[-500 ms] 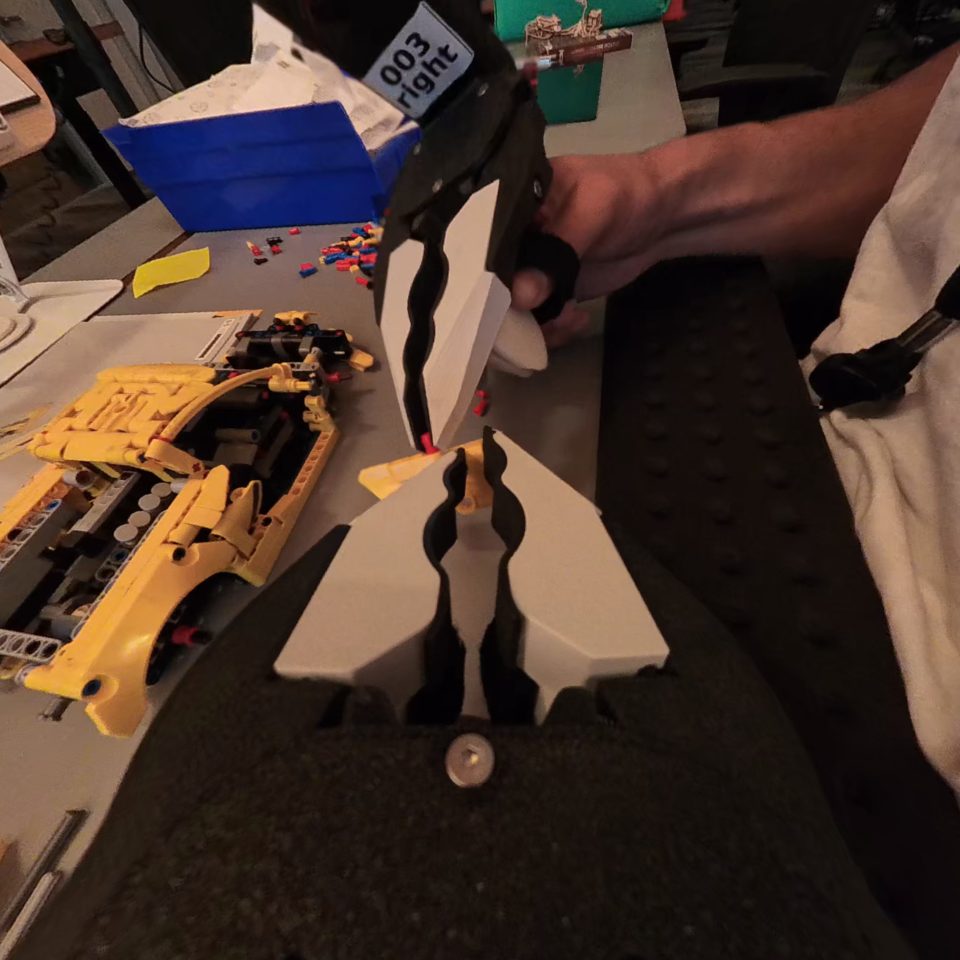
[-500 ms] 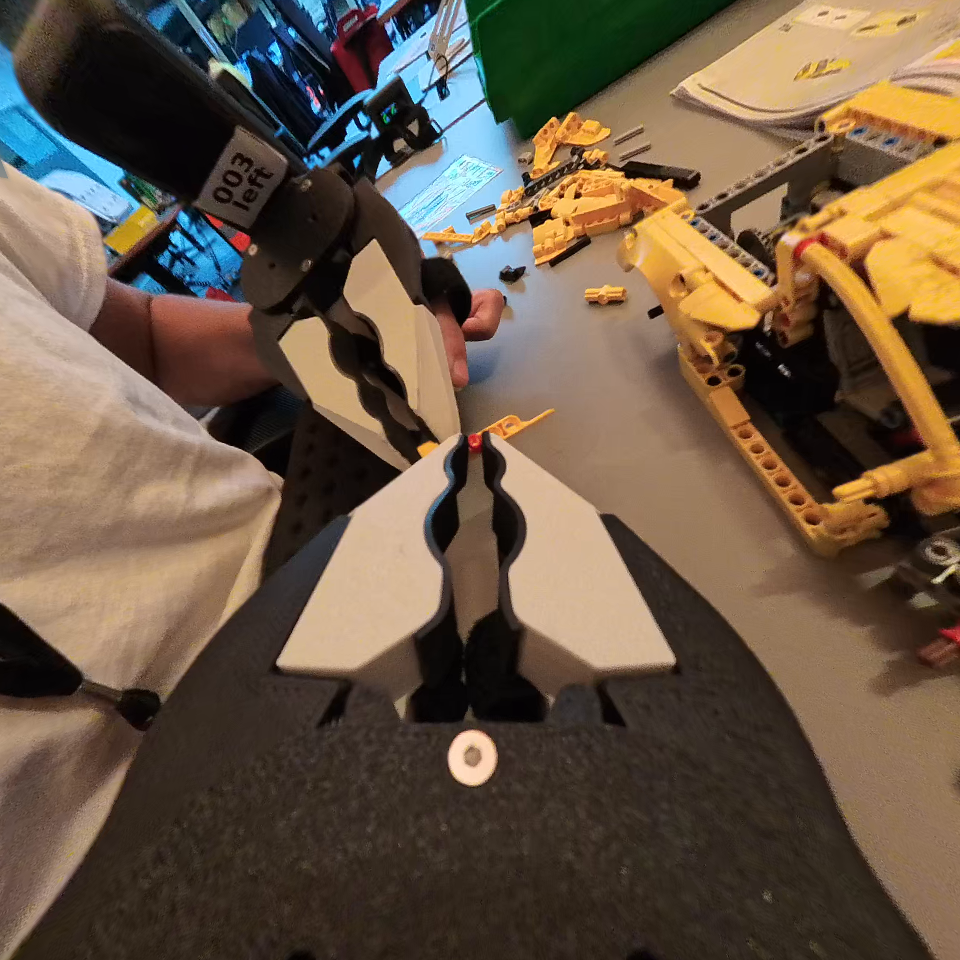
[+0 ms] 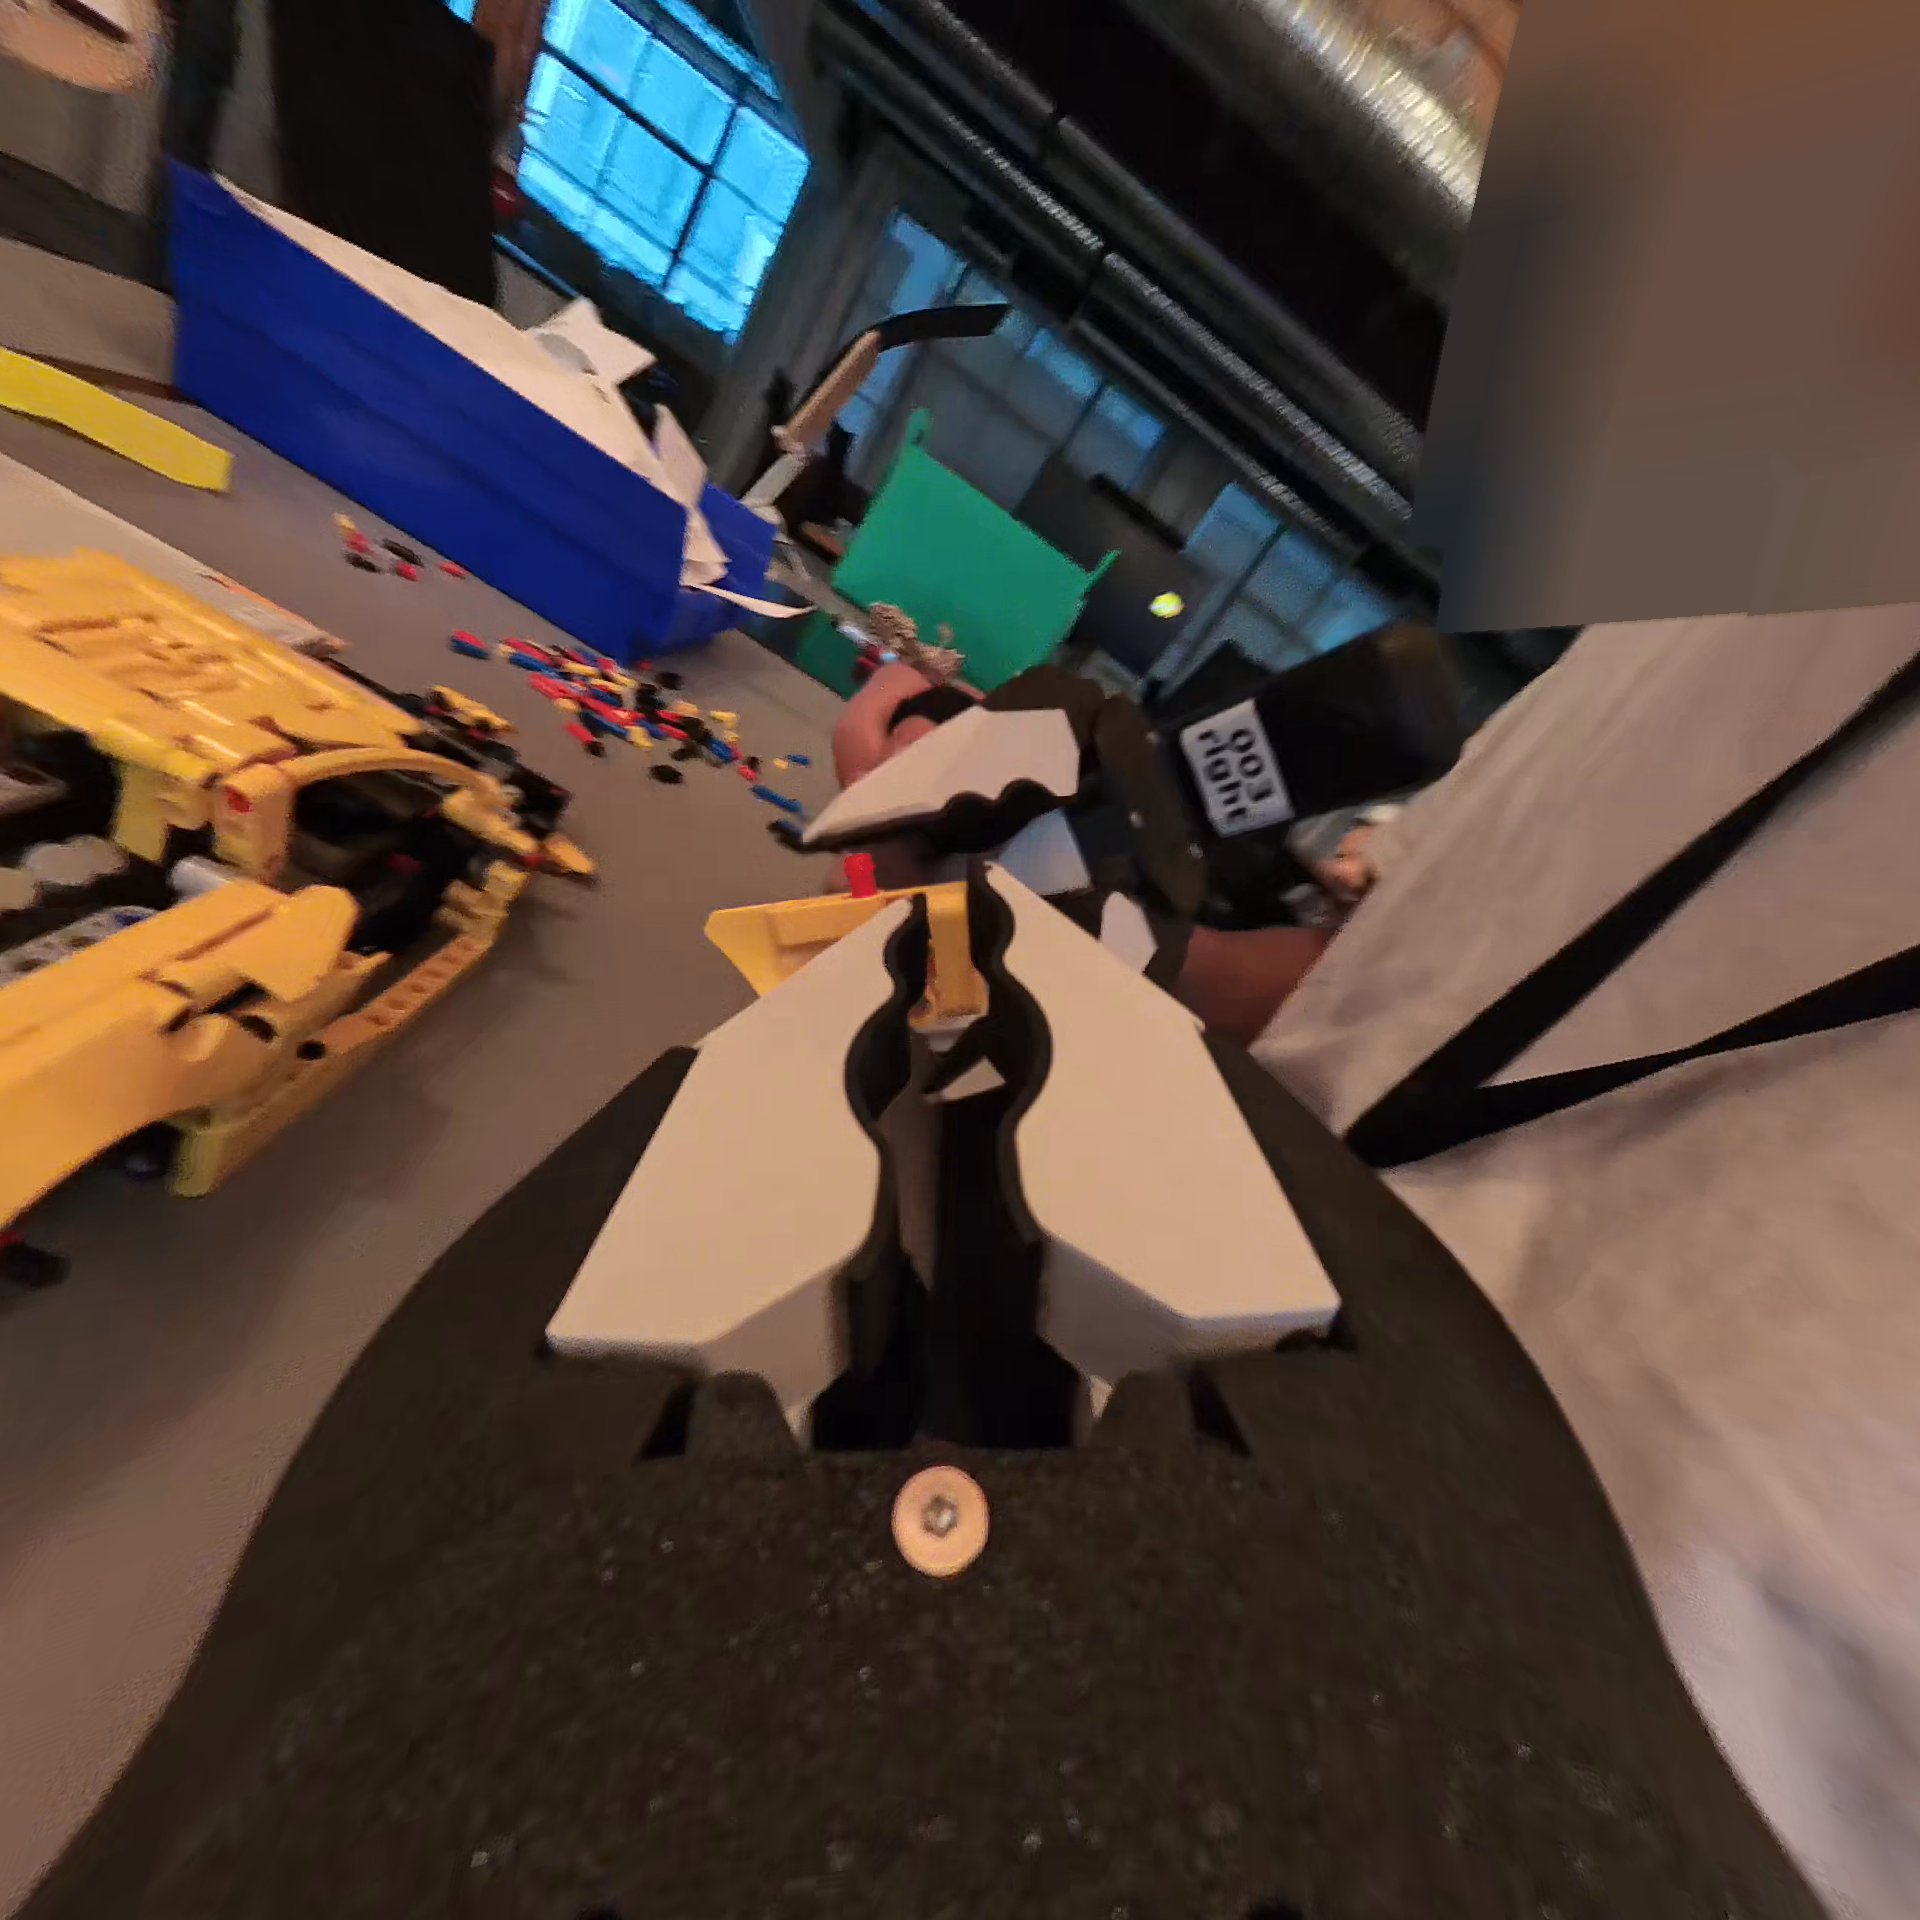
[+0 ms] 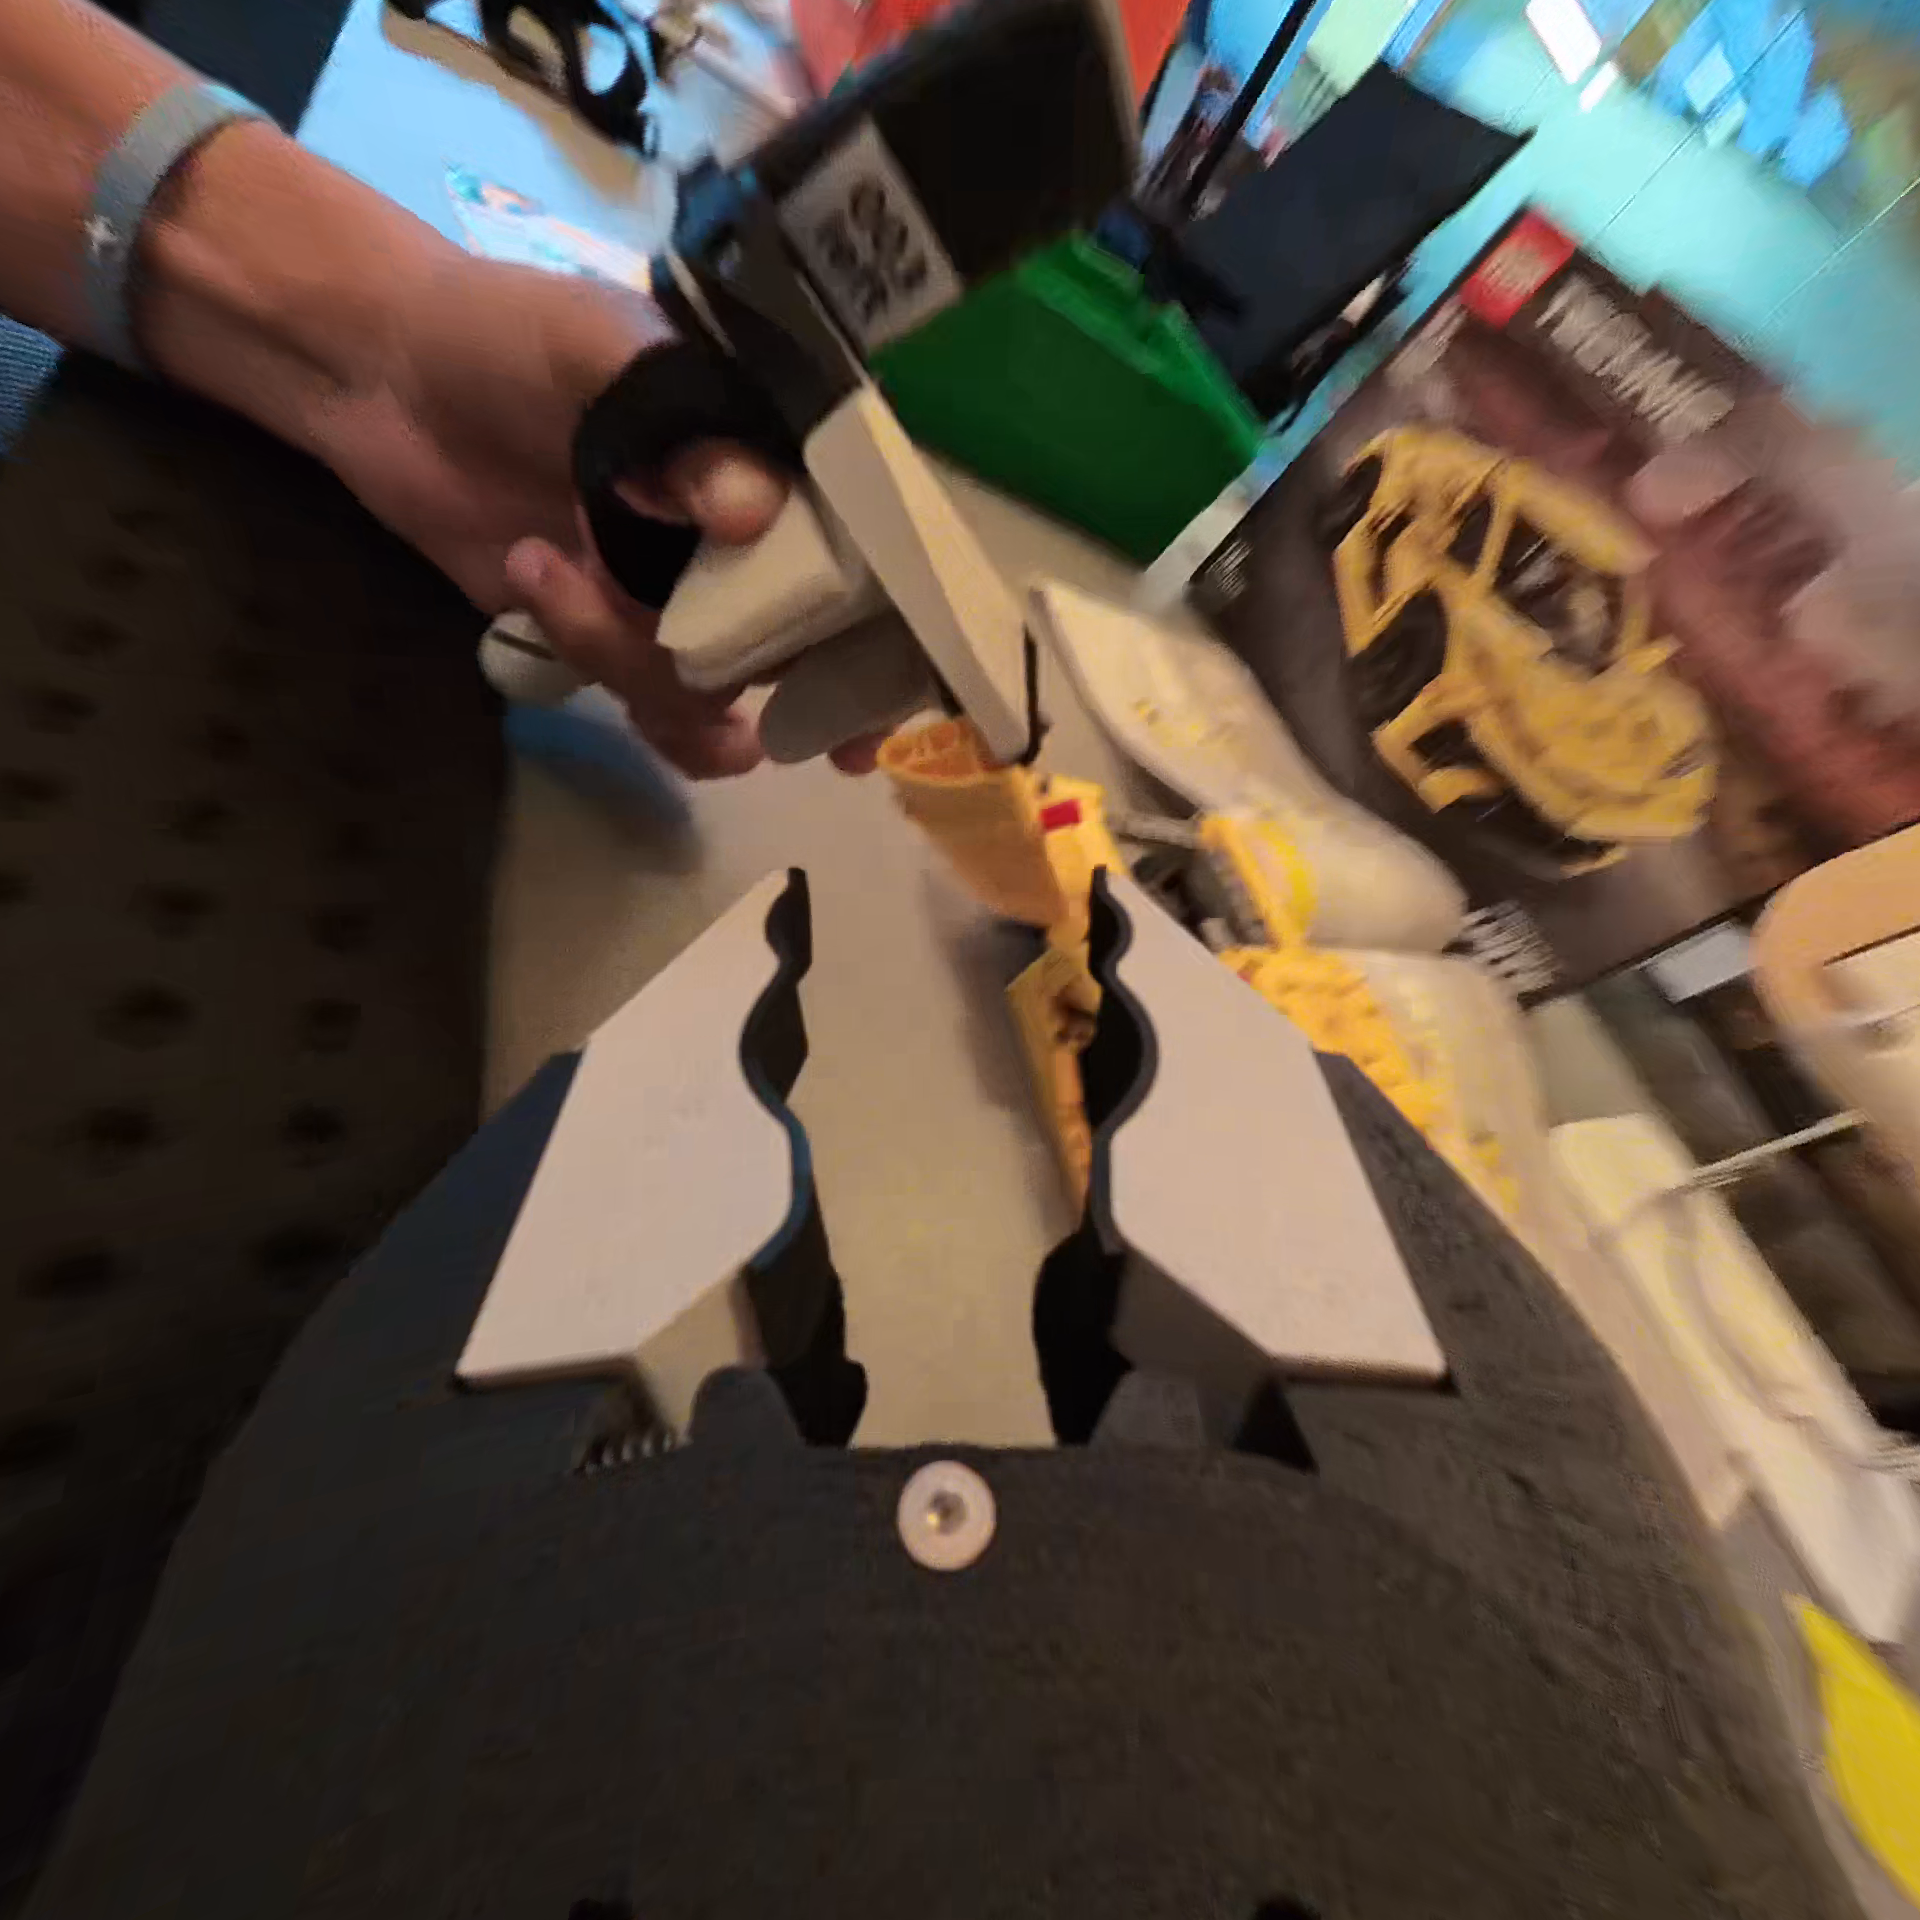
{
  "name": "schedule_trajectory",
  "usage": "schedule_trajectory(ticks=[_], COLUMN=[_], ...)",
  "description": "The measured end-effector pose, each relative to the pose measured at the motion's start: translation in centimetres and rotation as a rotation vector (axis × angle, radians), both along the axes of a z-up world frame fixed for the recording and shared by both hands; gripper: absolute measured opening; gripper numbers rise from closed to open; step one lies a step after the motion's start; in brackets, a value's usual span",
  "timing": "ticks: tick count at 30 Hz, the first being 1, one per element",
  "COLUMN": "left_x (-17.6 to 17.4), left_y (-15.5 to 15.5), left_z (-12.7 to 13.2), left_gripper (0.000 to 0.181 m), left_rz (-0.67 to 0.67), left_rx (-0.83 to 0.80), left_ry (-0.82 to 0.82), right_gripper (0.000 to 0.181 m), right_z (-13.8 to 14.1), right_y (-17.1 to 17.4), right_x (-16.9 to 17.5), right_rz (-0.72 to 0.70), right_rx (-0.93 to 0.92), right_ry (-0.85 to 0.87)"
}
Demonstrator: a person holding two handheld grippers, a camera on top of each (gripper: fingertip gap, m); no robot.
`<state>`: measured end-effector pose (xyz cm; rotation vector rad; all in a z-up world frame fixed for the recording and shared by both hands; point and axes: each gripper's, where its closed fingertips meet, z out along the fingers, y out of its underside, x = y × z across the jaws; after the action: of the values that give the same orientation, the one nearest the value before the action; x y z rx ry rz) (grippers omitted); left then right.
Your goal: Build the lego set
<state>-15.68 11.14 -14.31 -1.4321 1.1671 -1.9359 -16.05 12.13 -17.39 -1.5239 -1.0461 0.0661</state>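
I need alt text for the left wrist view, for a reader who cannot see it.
The left gripper, shut, holds a yellow lego panel with a red pin above a grey table. The right gripper hovers just beyond it; a partly built yellow car lies at left.

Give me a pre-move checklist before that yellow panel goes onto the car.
1. Left gripper shut on the yellow panel: ok, the fingers pinch its end.
2. Red pin on the panel: ok, it stands up from the panel's top edge.
3. Right gripper free: ok, jaws apart and nothing between them.
4. Panel lifted off the table: ok, held in the air.
5. Spot on the yellow car where the panel goes: cannot tell, both views are blurred.
6. Loose small pieces out of the way: ok, they lie beyond the car, near the blue bin.
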Motion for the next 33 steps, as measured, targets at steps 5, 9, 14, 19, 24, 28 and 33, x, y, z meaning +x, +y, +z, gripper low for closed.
schedule_trajectory(ticks=[5, 9, 14, 19, 24, 28, 33], left_x=[-0.6, -0.6, -0.7, -0.8, -0.4, 0.3, 1.3], left_y=[-1.0, -1.6, -1.6, -1.2, -0.8, 0.6, 0.9], left_z=[1.1, 1.1, 1.2, 1.4, 1.0, 0.4, -1.4], left_gripper=[0.005, 0.006, 0.006, 0.006, 0.007, 0.033, 0.033], left_rz=[-0.152, -0.199, -0.204, -0.207, -0.174, -0.019, 0.113], left_rx=[-0.168, -0.187, -0.199, -0.240, -0.245, -0.132, 0.092], left_ry=[-0.045, -0.040, -0.048, -0.062, -0.037, -0.017, 0.071], right_gripper=[0.052, 0.032, 0.029, 0.022, 0.022, 0.023, 0.023], right_z=[1.1, 1.7, 1.7, 1.6, 1.2, 0.7, 0.4], right_y=[-0.1, -0.3, -0.3, -0.2, 0.2, 1.4, 2.0], right_x=[-0.8, -1.1, -1.2, -1.4, -1.0, 0.2, 0.6], right_rz=[0.070, 0.095, 0.103, 0.108, 0.071, -0.005, -0.104], right_rx=[0.021, 0.072, 0.040, -0.011, -0.033, -0.116, -0.121], right_ry=[-0.023, -0.038, -0.036, -0.041, -0.055, 0.003, -0.054])
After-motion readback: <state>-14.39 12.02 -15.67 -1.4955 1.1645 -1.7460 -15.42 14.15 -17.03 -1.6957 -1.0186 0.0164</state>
